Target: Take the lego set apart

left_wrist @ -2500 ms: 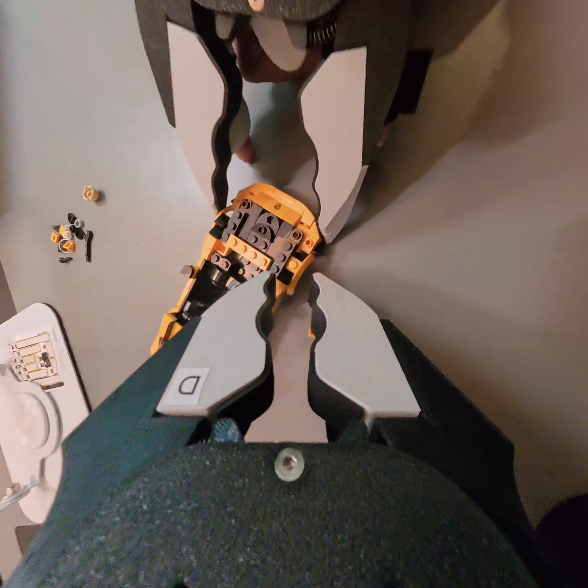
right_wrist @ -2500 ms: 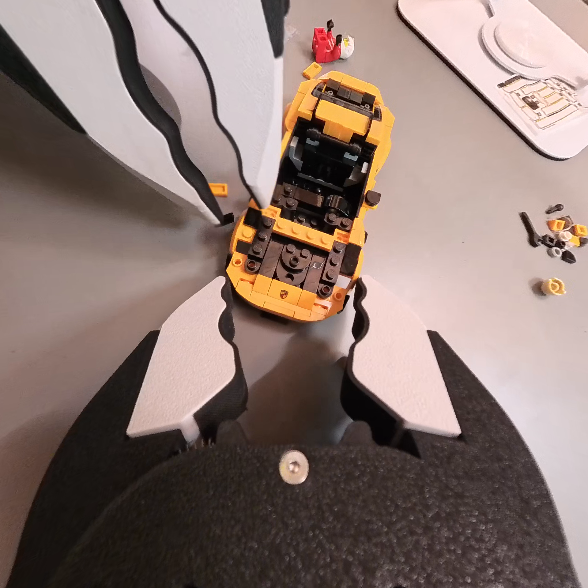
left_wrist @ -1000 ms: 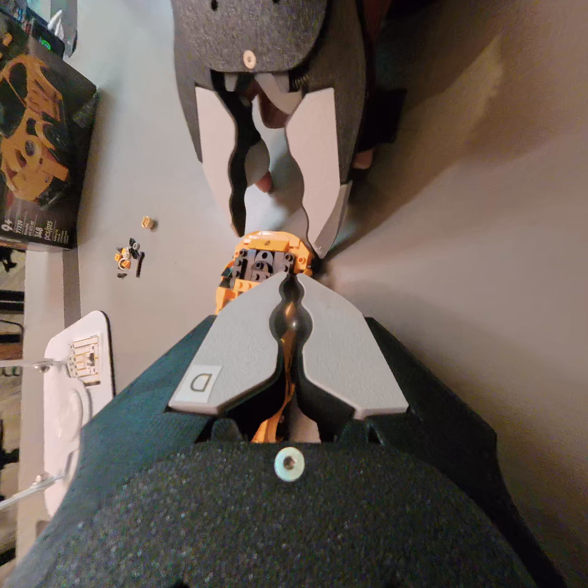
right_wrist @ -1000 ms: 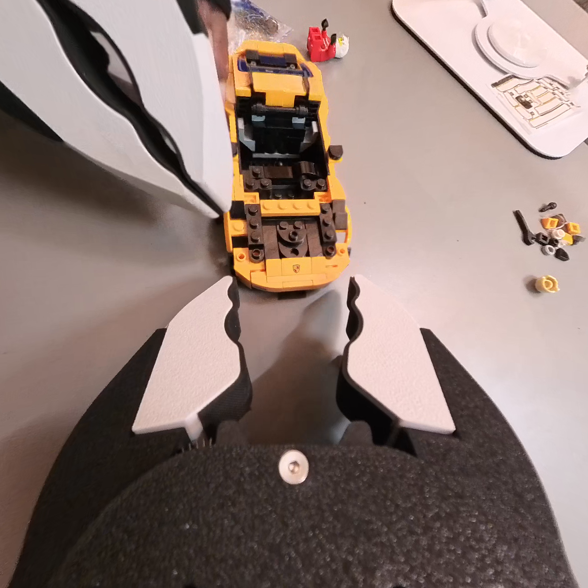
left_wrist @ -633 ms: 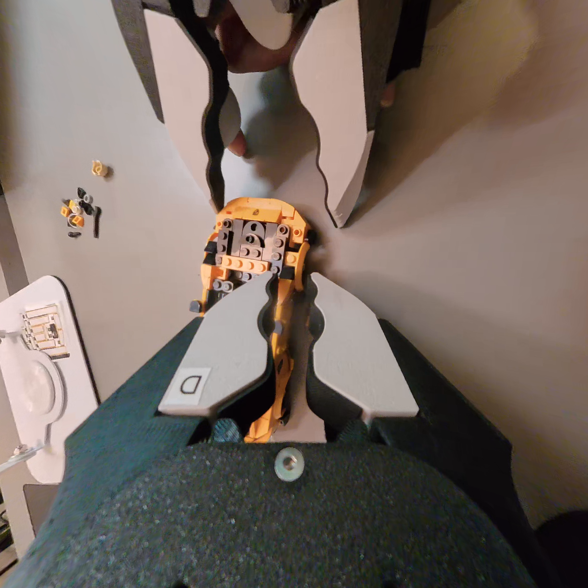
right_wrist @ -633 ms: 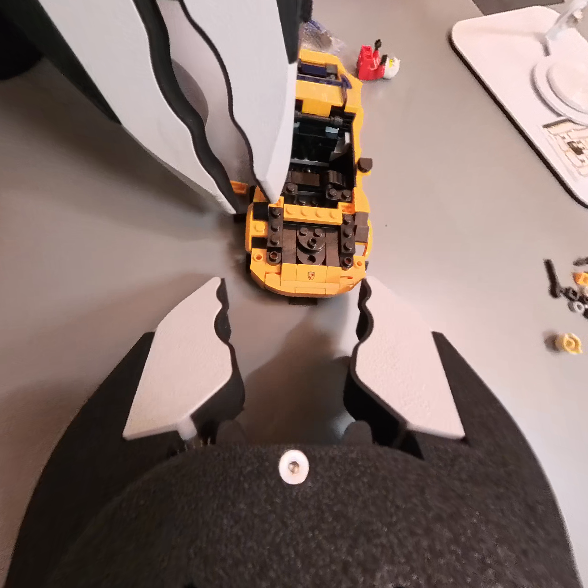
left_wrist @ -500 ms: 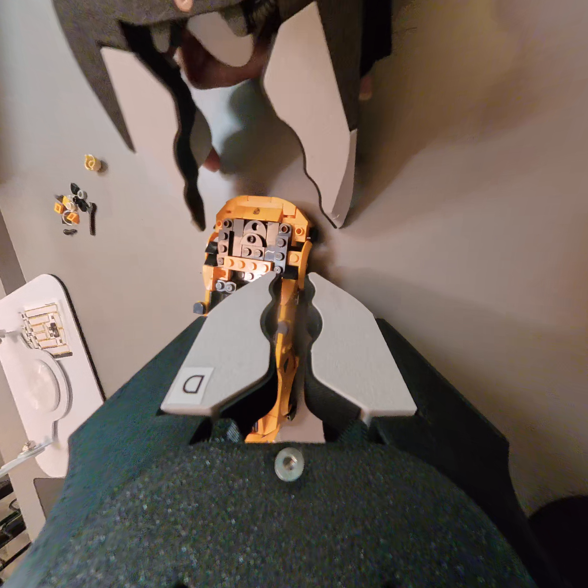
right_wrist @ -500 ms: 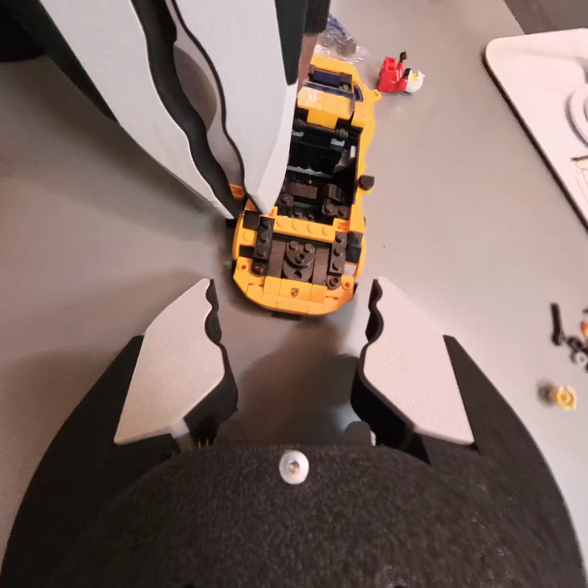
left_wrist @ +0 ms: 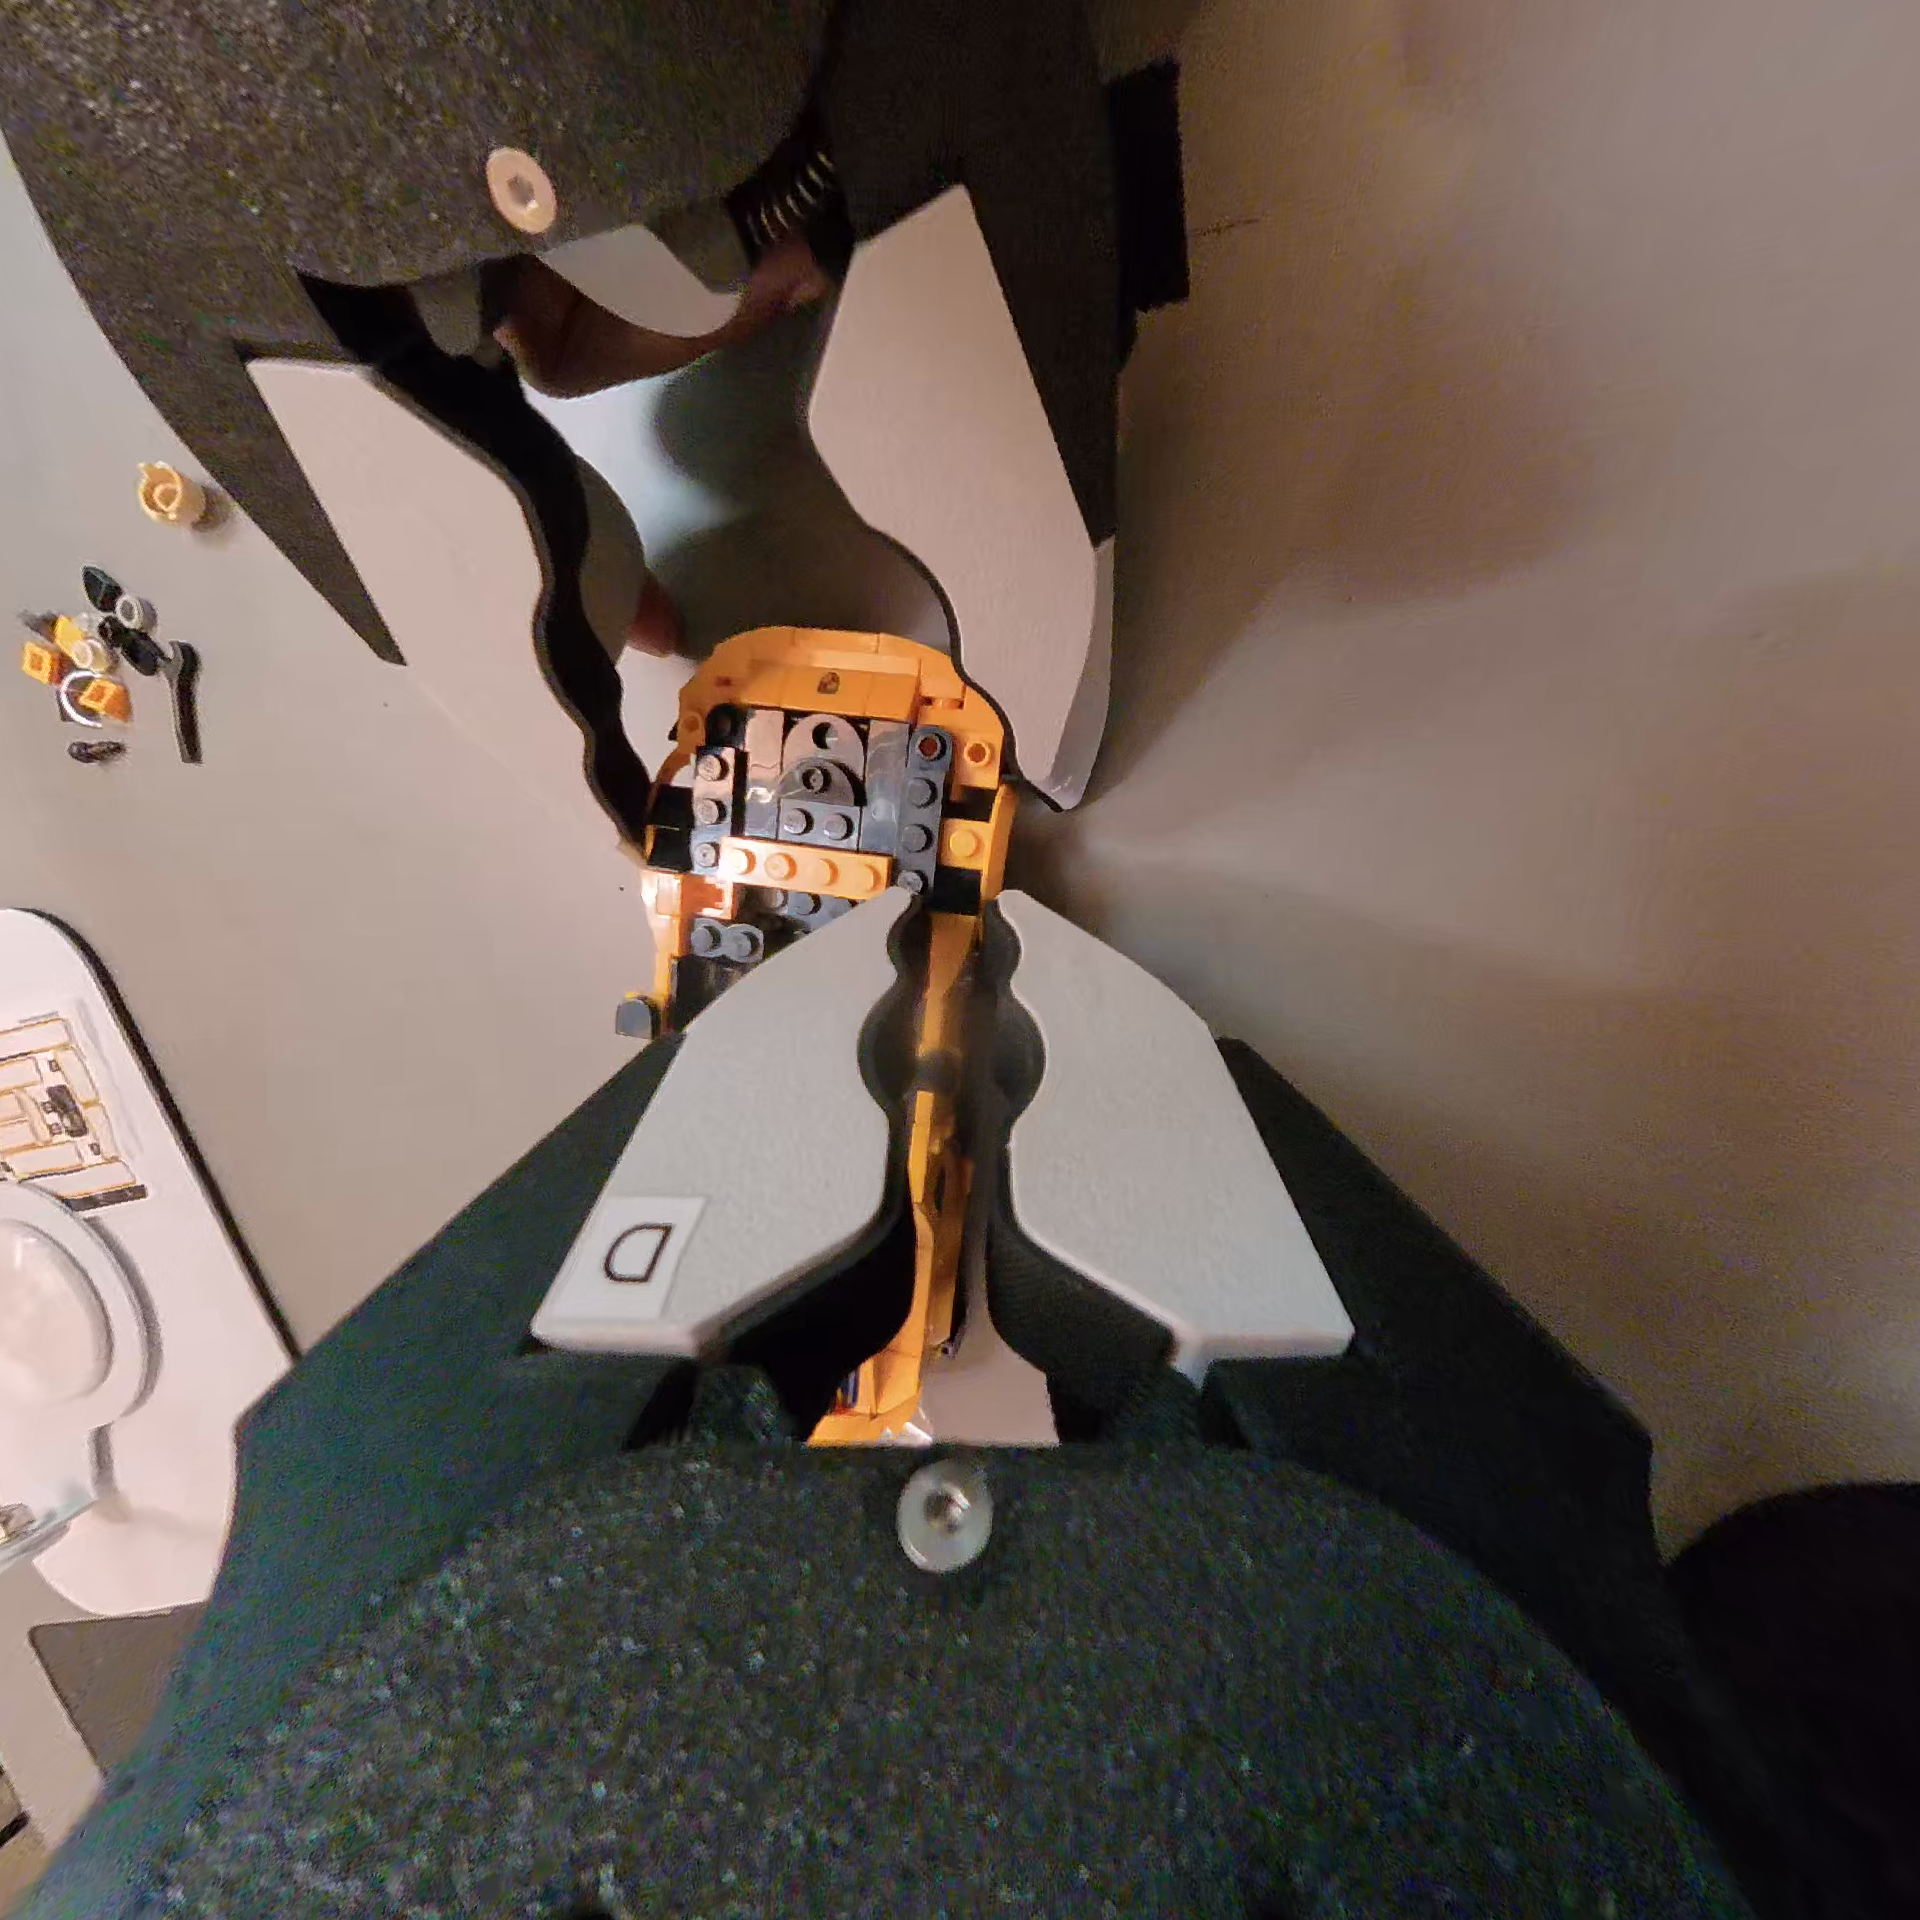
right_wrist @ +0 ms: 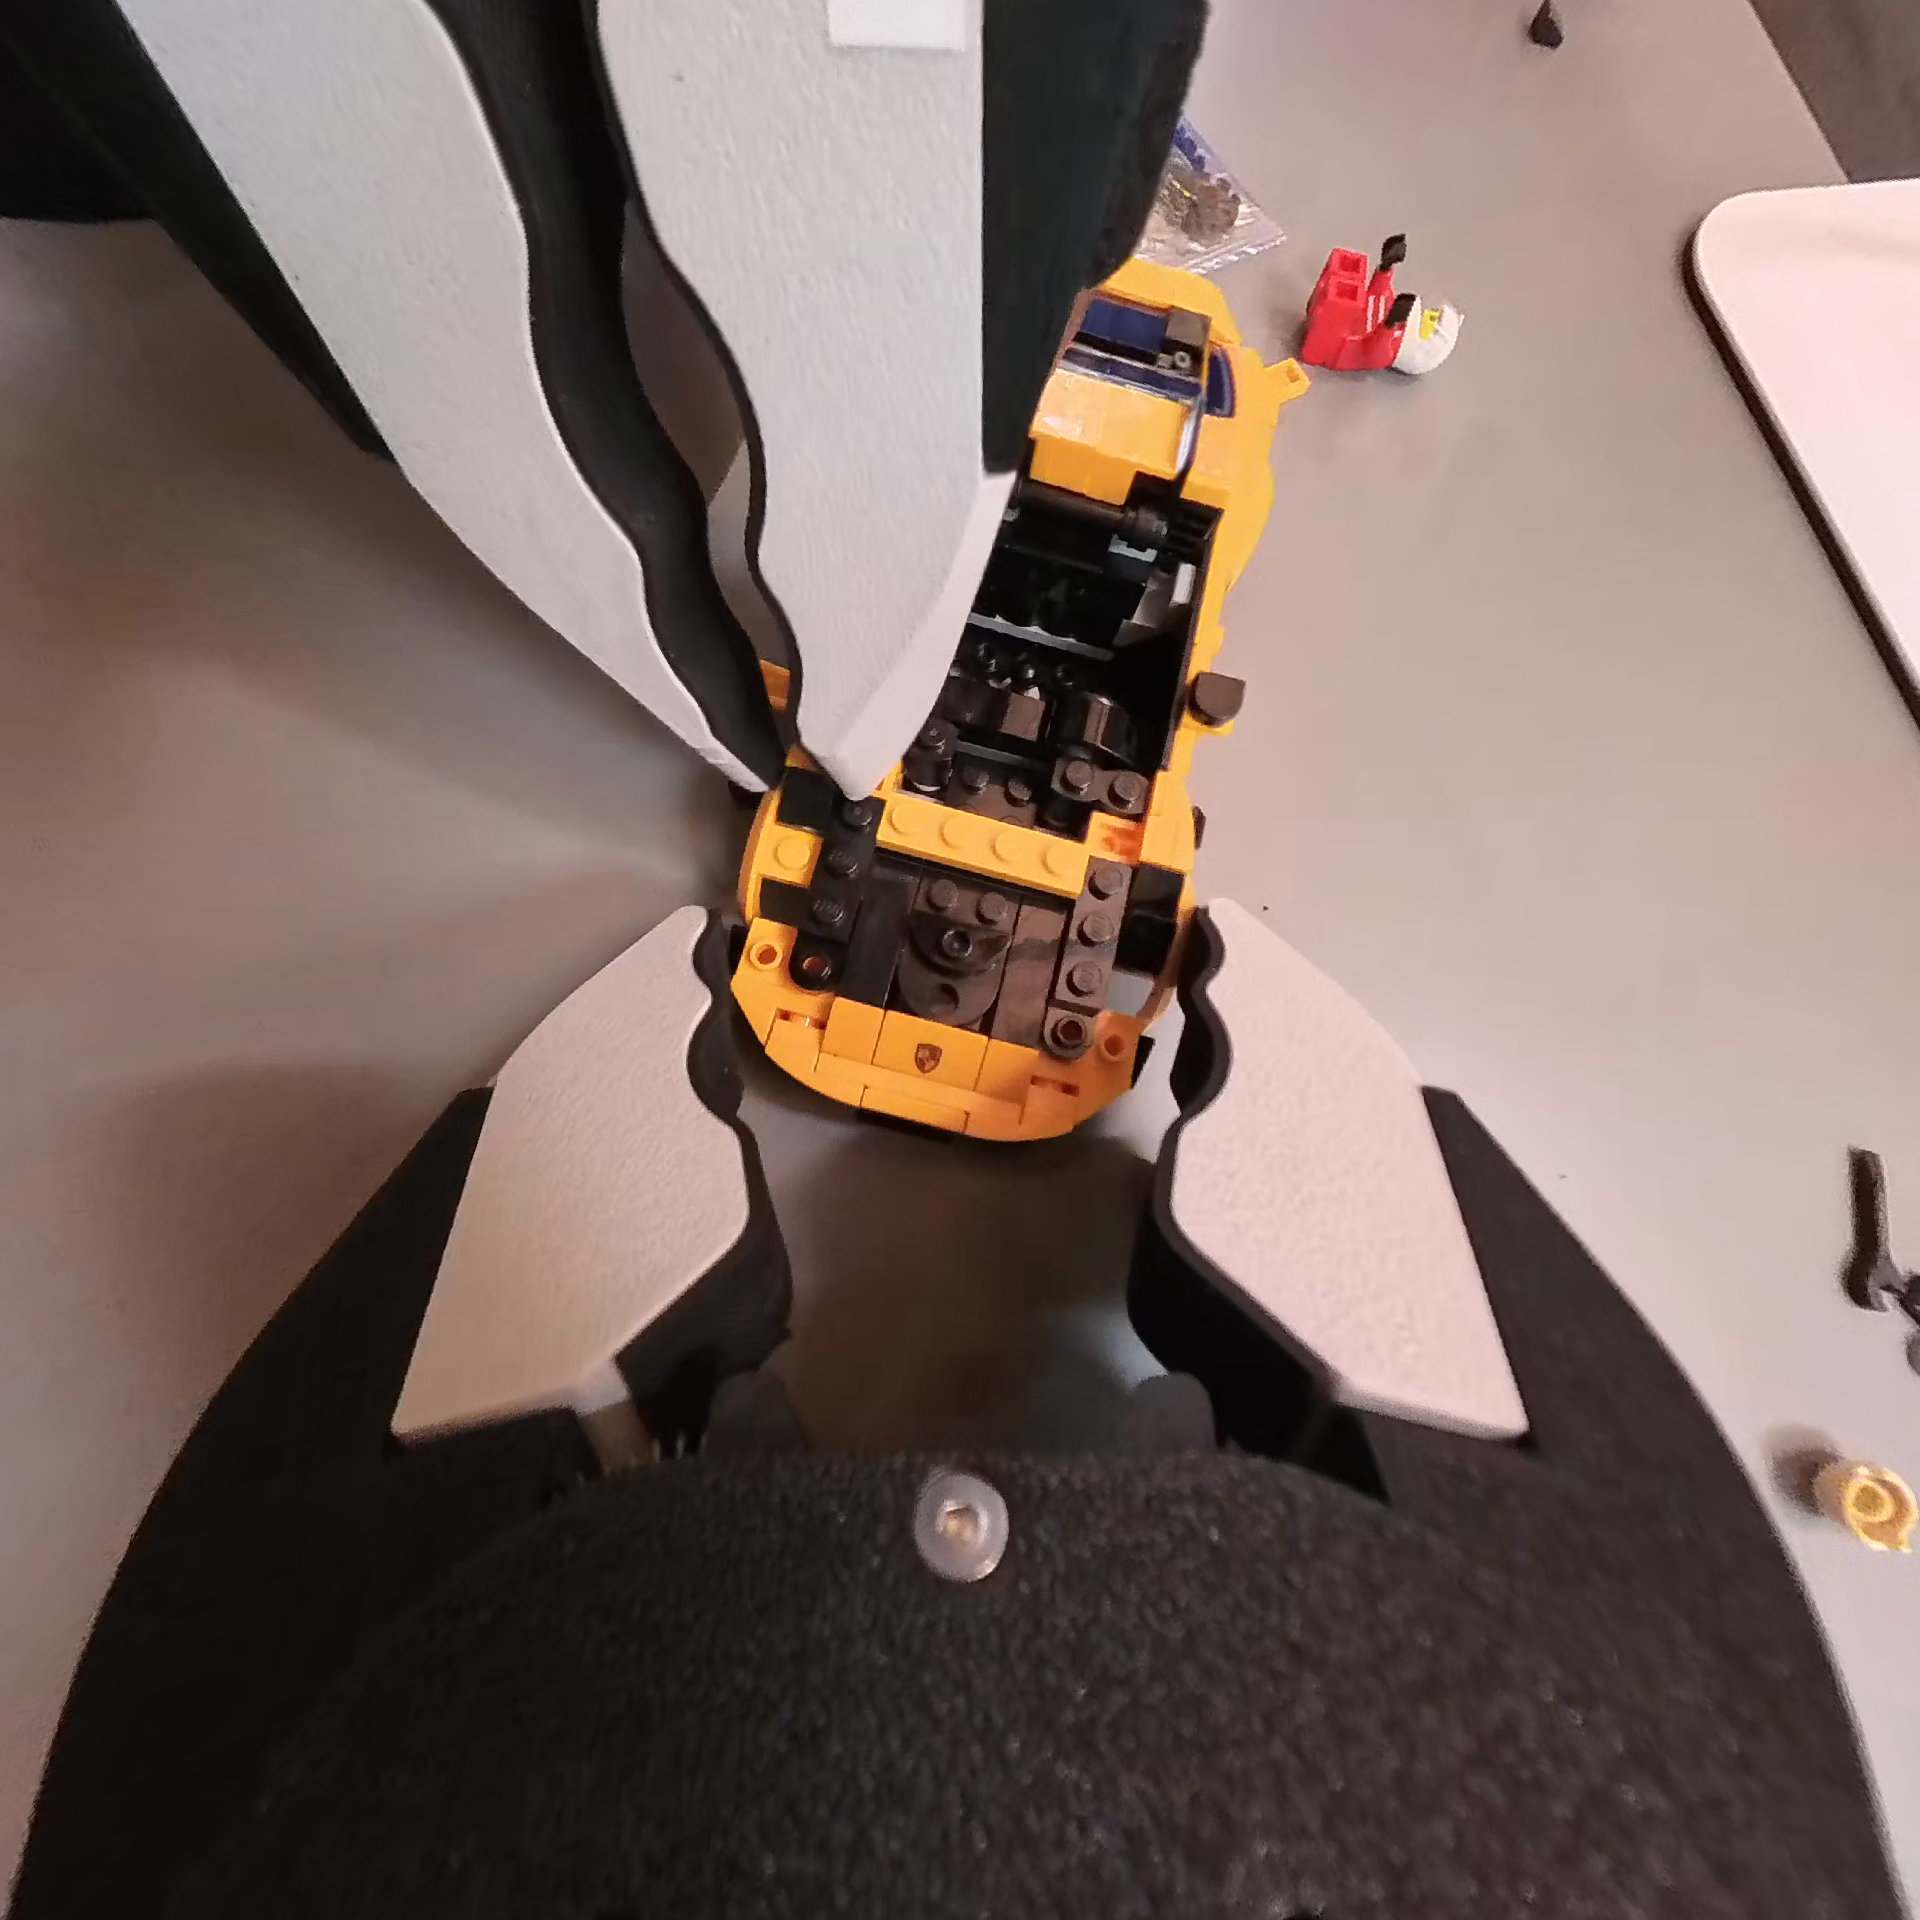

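Note:
A yellow and black lego car (right_wrist: 977, 935) with its roof off sits on the grey table; it also shows in the left wrist view (left_wrist: 831, 769). My left gripper (left_wrist: 951, 914) is shut on the car's orange side wall, just behind the front section. In the right wrist view it comes down from the top, its fingers (right_wrist: 862, 623) pinching that wall. My right gripper (right_wrist: 951, 935) is open, one fingertip on each side of the car's nose, close against it. In the left wrist view its fingers (left_wrist: 966, 468) straddle the nose from above.
A small pile of loose parts (left_wrist: 94, 665) and a yellow round piece (left_wrist: 166, 494) lie beside the car; the round piece also shows in the right wrist view (right_wrist: 1870, 1501). A white board (right_wrist: 1829, 364), red and white pieces (right_wrist: 1371, 322) and a plastic bag (right_wrist: 1205, 208) lie beyond. Left and right tips are no more than a few centimetres apart.
My left gripper has closed on the car's side wall. My right gripper has moved forward, so its open fingers now flank the nose. The car has turned slightly.

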Demonstrator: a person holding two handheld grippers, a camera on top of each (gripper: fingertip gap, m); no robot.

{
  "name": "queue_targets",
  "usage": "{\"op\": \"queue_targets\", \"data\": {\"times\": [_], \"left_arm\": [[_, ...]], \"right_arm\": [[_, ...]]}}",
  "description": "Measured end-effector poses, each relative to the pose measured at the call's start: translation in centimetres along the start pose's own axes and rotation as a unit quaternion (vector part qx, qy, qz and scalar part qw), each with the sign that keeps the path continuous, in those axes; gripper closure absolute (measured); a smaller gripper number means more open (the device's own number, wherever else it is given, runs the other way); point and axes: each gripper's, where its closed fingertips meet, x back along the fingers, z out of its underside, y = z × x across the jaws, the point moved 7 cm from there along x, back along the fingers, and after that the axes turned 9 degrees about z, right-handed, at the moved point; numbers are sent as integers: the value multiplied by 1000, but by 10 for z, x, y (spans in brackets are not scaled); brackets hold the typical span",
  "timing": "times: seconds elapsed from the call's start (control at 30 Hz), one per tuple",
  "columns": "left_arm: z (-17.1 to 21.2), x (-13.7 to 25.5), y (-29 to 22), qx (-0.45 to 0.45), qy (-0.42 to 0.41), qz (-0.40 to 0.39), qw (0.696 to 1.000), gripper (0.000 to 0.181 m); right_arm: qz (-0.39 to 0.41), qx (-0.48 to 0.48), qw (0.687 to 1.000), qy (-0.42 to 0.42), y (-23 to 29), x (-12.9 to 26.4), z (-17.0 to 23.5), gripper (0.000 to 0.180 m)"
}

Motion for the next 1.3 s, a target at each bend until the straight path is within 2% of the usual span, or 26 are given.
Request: {"op": "queue_targets", "data": {"times": [0.23,0.47,0.67,0.93,1.3], "left_arm": [[-2,0,0,-37,29,8,999,173],[-5,2,9,-8,46,75,996,174],[-5,1,8,-1,50,55,997,174],[-3,1,2,-40,42,-8,998,174],[2,3,1,-83,5,-19,996,175]], "right_arm": [[7,-4,1000,2,2,0,-1,97],[8,-10,1000,-1,2,0,-1,97],[14,-20,1000,-3,2,-1,-1,97],[23,-29,999,-4,2,-1,-1,97],[25,-31,999,-8,3,-1,-1,97]]}}
